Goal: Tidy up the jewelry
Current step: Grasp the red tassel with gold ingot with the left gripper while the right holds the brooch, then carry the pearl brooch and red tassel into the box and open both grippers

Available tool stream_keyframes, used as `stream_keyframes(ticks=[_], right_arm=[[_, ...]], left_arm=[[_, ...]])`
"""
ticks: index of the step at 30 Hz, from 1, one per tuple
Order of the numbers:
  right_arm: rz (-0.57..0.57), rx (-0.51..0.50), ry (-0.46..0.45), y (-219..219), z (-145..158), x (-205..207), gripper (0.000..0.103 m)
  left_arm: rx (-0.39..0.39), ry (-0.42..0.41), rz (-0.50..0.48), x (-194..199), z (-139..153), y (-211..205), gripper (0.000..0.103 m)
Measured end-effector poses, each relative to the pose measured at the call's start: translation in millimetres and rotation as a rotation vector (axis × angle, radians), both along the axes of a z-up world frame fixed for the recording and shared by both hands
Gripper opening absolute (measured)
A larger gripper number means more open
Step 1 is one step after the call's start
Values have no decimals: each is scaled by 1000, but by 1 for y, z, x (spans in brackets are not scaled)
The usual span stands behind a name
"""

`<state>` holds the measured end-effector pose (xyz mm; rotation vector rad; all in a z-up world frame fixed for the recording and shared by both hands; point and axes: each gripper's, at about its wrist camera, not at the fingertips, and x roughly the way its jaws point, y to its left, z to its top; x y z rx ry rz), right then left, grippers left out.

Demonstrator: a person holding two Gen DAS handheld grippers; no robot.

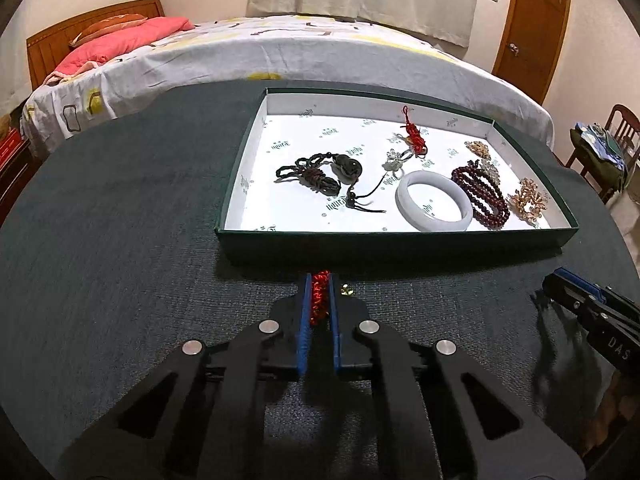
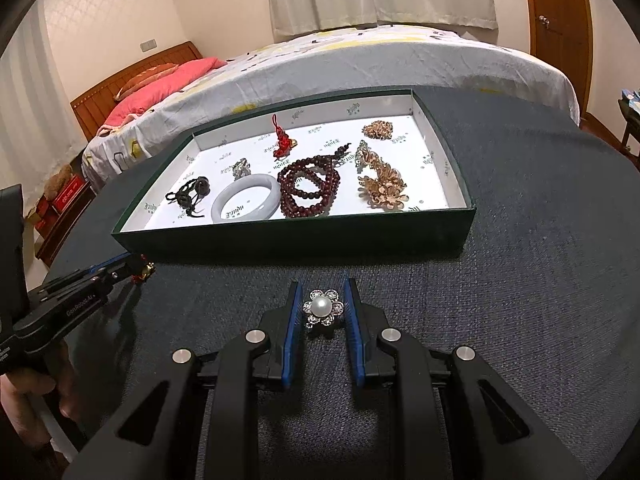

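- Your left claw is pinching a red knotted cord on the surface, just before the green tray.
- Your right claw pinches a pearl flower brooch between its blue pads, near the tray's front wall.
- A pale bangle and dark red beads lie inside the tray.

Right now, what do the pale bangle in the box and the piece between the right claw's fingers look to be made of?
Bangle: pale lavender-white, smooth, glossy, slightly translucent; likely jade or glass. Flower brooch in the right claw: a lustrous white pearl-like centre, silvery metal petals with small sparkling stones; real or imitation, cannot tell.
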<state>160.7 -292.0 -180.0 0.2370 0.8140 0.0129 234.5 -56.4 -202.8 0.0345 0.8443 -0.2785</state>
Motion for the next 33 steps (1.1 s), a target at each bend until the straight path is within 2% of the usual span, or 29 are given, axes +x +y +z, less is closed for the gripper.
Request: stream_keyframes(ticks=[12, 18, 33], right_arm=[[-1, -2, -4, 0, 0, -1, 22], [-3, -5, -20, 0, 5, -2, 22], [8, -22, -113, 8, 46, -12, 22]], left_arm=[[42, -78, -22, -10, 14, -6, 4], [34, -105, -35, -18, 25, -8, 4], [-7, -219, -45, -44, 72, -7, 4]])
